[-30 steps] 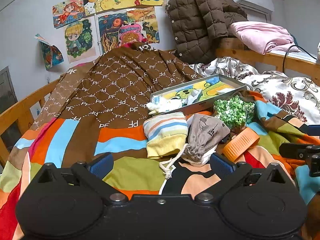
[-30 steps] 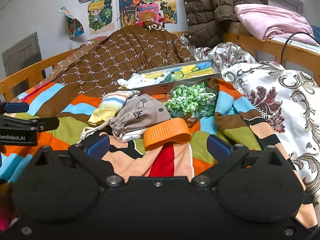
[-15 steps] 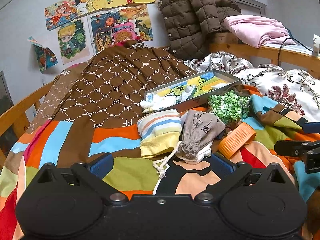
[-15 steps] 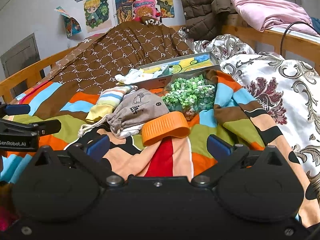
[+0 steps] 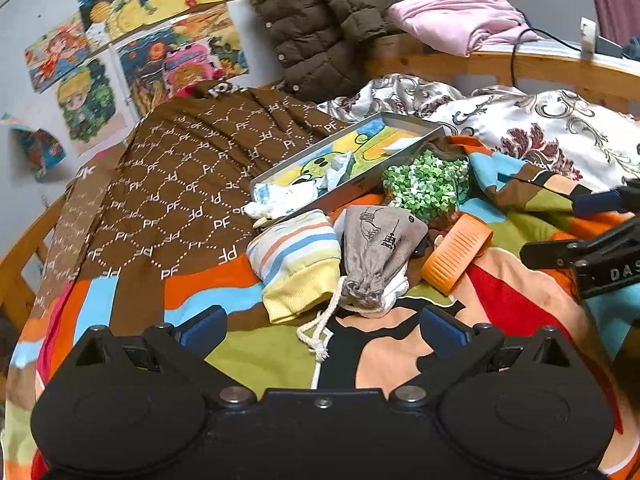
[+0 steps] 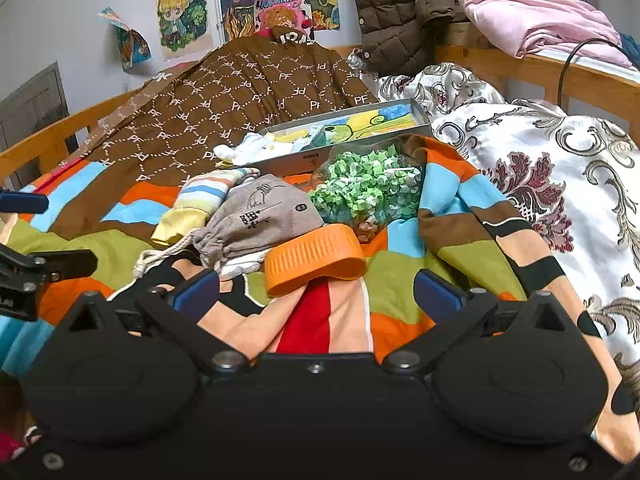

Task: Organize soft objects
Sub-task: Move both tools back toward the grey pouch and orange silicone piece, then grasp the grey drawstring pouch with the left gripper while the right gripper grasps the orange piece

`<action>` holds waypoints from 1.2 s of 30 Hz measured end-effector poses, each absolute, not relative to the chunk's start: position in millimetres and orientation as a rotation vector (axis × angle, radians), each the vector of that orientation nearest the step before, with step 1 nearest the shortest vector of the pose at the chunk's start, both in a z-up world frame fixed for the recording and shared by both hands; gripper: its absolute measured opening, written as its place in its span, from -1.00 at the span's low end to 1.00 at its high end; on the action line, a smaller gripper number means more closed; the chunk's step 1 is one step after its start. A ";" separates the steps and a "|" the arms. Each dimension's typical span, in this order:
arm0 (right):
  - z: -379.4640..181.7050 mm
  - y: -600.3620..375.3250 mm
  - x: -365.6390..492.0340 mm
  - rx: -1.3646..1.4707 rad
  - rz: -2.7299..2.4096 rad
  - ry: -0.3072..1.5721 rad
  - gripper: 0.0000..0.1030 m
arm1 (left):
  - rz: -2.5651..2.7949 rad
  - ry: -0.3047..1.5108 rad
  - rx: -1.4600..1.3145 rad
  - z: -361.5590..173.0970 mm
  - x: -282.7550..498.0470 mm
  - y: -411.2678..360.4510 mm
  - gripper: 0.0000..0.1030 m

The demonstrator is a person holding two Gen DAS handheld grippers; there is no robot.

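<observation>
A striped yellow-cuffed sock point(image 5: 296, 258) point(image 6: 204, 204) lies on the colourful quilt beside a grey drawstring pouch point(image 5: 378, 252) point(image 6: 260, 214). Behind them stands a shallow grey box point(image 5: 352, 160) point(image 6: 340, 136) with white cloth point(image 5: 280, 200) hanging over its near corner. A bag of green paper stars point(image 5: 428, 184) point(image 6: 368, 188) and an orange ridged lid point(image 5: 456, 254) point(image 6: 316, 258) lie to the right. My left gripper point(image 5: 322, 326) is open just short of the pouch's cord. My right gripper point(image 6: 316, 292) is open just before the orange lid. Neither holds anything.
A brown patterned jacket point(image 5: 192, 176) covers the far left of the bed. A floral satin duvet point(image 6: 560, 168) lies on the right. A wooden bed rail point(image 6: 540, 76) carries a brown puffer coat point(image 5: 332, 20) and pink bedding point(image 6: 536, 20). Posters hang on the wall.
Both grippers have moved forward and slightly lower toward the pile; the objects appear larger. Both stay open and nothing on the bed has shifted.
</observation>
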State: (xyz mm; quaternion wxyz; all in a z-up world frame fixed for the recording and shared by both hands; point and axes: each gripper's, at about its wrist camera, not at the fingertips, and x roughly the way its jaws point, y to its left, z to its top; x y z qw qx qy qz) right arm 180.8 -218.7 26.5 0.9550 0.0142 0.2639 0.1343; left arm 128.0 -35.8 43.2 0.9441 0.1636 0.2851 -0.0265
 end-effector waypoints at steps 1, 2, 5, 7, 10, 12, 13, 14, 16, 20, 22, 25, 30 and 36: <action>25.9 -217.0 185.0 0.020 0.272 0.540 0.99 | -0.057 0.582 0.342 42.7 131.3 -34.6 0.98; 25.3 -214.6 191.1 0.014 0.275 0.542 0.99 | -0.060 0.582 0.353 42.6 135.3 -33.2 0.98; 22.2 -204.9 211.1 -0.018 0.297 0.546 0.99 | -0.070 0.562 0.381 43.0 149.7 -30.5 0.98; 19.8 -196.3 224.2 -0.034 0.311 0.544 0.99 | -0.074 0.548 0.378 43.2 160.3 -29.4 0.98; 16.1 -186.1 241.2 -0.057 0.351 0.535 0.99 | -0.085 0.515 0.356 40.4 179.2 -27.9 0.98; 12.2 -180.9 249.1 -0.089 0.365 0.516 0.99 | -0.092 0.496 0.343 37.7 191.0 -27.4 0.98; 11.4 -179.1 253.0 -0.095 0.364 0.508 0.99 | -0.094 0.494 0.344 36.2 197.2 -27.2 0.98; 9.6 -179.5 256.8 -0.090 0.365 0.505 0.99 | -0.100 0.497 0.345 35.2 203.0 -26.8 0.98; 6.2 -182.0 263.1 -0.072 0.374 0.517 0.99 | -0.137 0.509 0.343 34.7 215.9 -26.5 0.98; -4.2 -186.0 272.0 -0.049 0.400 0.570 0.99 | -0.217 0.532 0.344 31.0 248.0 -31.0 0.86; -6.4 -189.7 272.4 -0.050 0.403 0.580 0.99 | -0.256 0.557 0.324 25.8 263.5 -34.1 0.79; -8.1 -194.1 274.6 -0.039 0.402 0.585 0.99 | -0.307 0.570 0.317 15.3 281.8 -41.9 0.74; -14.6 -197.0 279.6 -0.023 0.404 0.608 0.98 | -0.408 0.625 0.370 0.9 302.3 -54.9 0.53; -20.1 -192.9 281.9 -0.039 0.420 0.623 0.51 | -0.476 0.702 0.502 -12.7 311.8 -64.1 0.13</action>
